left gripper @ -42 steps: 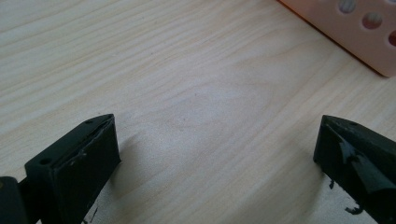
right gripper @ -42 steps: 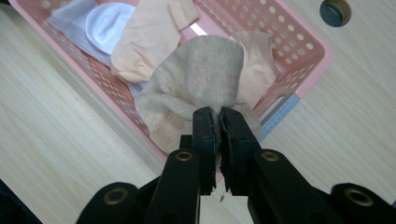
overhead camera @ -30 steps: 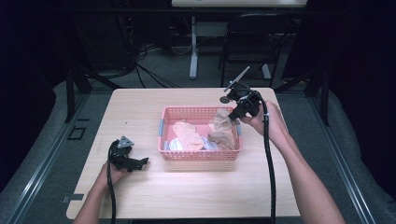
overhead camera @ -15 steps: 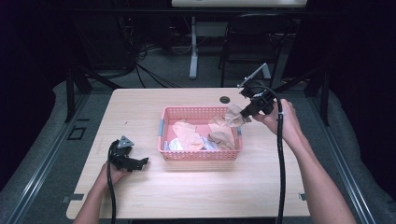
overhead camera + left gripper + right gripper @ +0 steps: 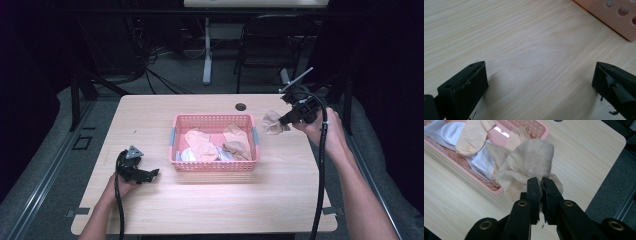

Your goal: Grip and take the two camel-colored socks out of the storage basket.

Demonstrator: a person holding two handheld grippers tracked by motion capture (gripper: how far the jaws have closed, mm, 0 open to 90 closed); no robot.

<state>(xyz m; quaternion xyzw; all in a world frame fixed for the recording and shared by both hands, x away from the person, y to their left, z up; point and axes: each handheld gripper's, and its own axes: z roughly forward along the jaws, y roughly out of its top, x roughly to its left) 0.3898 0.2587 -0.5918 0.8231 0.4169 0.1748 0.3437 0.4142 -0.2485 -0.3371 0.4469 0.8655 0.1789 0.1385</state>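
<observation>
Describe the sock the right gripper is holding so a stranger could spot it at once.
Start at the pink perforated plastic basket mid-table, then look just past its right end. There a crumpled tan knitted sock hangs pinched in the right gripper, the one sock lifted outside the basket.

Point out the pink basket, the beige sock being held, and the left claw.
basket (image 5: 214,166): high view, front wall.
sock (image 5: 529,162): right gripper view, bunched middle.
left claw (image 5: 150,173): high view, between its tips.
</observation>
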